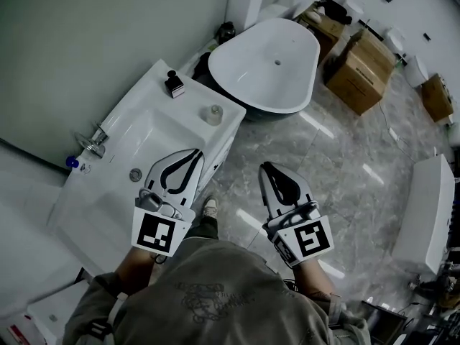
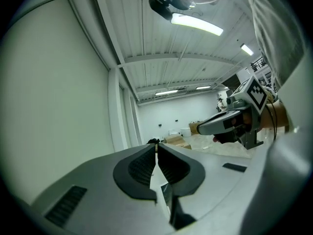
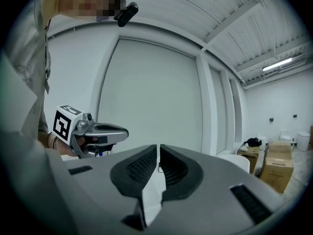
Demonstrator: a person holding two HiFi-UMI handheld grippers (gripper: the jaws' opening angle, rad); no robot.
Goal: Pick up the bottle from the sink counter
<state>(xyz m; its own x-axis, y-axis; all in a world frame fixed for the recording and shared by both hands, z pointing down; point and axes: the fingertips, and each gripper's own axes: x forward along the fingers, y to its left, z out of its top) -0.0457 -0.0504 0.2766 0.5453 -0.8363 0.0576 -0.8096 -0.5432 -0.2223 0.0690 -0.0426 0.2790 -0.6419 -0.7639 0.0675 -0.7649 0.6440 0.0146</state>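
A small dark-topped bottle stands at the far end of the white sink counter. A pale round-topped container stands near the counter's right edge. My left gripper hovers over the counter's near right edge, short of both, shut with nothing in it. My right gripper is held over the floor to the right of the counter, also shut and empty. In the left gripper view the jaws meet, with the right gripper beside them. In the right gripper view the jaws meet too.
A chrome tap and a drain belong to the basin, and a blue-capped thing sits by the wall. A white bathtub stands beyond the counter. Cardboard boxes sit on the marble floor at the right.
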